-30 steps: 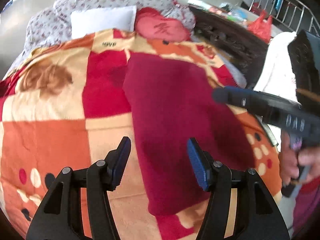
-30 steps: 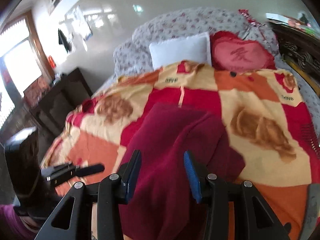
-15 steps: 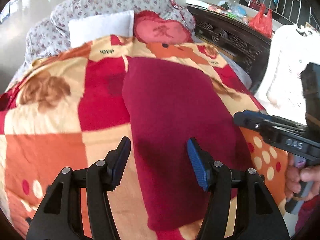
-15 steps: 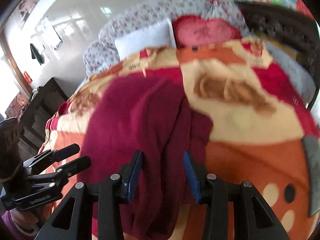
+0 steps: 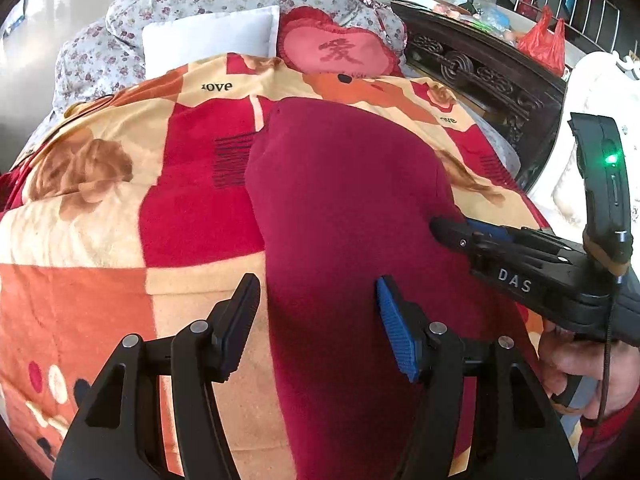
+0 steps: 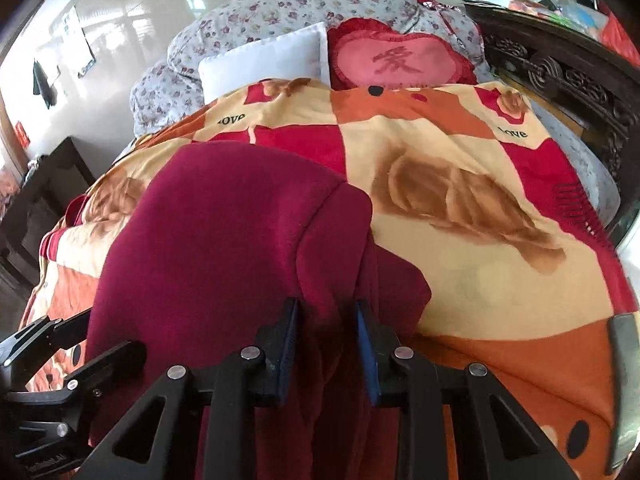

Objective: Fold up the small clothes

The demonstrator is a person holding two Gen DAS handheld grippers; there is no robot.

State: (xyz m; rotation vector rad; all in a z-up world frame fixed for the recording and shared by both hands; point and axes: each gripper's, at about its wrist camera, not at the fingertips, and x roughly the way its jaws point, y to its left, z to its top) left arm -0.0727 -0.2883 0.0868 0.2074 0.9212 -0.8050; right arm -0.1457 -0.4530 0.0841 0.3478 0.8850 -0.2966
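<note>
Right gripper (image 6: 326,334): jaws closing, with a raised ridge of the maroon garment (image 6: 224,240) between the blue pads; the pads look close to the cloth, but a firm pinch is not yet evident. Left gripper (image 5: 316,328): jaws apart, holding nothing, hovering over the garment's near left edge, with cloth under the right finger and bare blanket (image 5: 100,248) under the left one.

The garment lies lengthwise on the patterned blanket, running from the near edge of the bed toward the heart cushion (image 5: 340,54) and white pillow (image 5: 216,36) at the far end. Its right side is already doubled over in a long fold.

Handling, as judged: thick, soft fleece-like knit, light, limp, not slippery or fragile. It will sag and bunch when lifted. Best taken at edges or corners, pinching all layers of the fold.
</note>
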